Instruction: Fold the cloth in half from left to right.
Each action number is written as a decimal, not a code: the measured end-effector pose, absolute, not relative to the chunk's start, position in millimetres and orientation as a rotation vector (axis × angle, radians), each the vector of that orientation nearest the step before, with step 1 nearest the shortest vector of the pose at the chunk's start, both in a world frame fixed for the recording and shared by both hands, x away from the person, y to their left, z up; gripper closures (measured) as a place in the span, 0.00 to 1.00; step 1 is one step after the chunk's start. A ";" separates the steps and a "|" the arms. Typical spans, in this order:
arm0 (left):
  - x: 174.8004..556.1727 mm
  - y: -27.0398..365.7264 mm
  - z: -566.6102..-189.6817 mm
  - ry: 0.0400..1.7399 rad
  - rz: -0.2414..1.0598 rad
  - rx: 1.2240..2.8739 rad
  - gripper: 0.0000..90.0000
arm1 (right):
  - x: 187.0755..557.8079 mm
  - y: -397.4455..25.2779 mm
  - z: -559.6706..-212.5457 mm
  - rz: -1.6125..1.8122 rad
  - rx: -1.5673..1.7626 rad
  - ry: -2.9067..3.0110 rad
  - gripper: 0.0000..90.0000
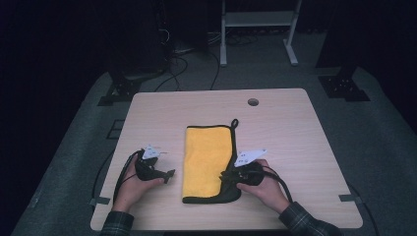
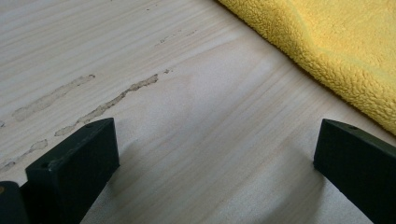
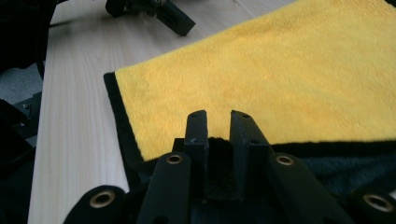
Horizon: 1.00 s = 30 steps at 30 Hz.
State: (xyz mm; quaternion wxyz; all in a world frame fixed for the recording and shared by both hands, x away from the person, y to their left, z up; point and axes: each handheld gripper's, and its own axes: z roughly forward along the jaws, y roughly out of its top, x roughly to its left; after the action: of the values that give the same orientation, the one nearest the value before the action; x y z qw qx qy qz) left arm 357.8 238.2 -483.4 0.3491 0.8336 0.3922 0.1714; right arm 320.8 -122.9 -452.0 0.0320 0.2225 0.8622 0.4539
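A yellow towel (image 1: pixel 206 160) lies folded into a long strip at the middle of the table (image 1: pixel 295 147). Its pile is fluffy, its underside and border are black, and a small black loop (image 1: pixel 234 122) sticks out at its far right corner. The right gripper (image 1: pixel 227 176) sits at the towel's near right edge, its jaws nearly together, pinching the black hem. The left gripper (image 1: pixel 169 174) rests on bare wood just left of the towel, jaws spread wide and holding nothing.

A bright yellow cloth (image 1: pixel 206 160) edged in black lies on the pale wood-grain surface (image 1: pixel 295 142); both sleeves (image 1: pixel 117 223) are dark plaid.
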 end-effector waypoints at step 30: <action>357.7 238.5 -483.2 1.013 0.445 2.165 0.00 | 296.1 -152.6 -469.9 1.201 0.702 2.656 0.64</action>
State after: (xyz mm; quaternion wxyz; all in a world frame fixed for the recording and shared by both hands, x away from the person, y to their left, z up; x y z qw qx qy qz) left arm 357.7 238.5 -483.2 0.3475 0.8350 0.3907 0.1714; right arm 296.1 -152.6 -469.9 0.0714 0.2334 0.8836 0.3996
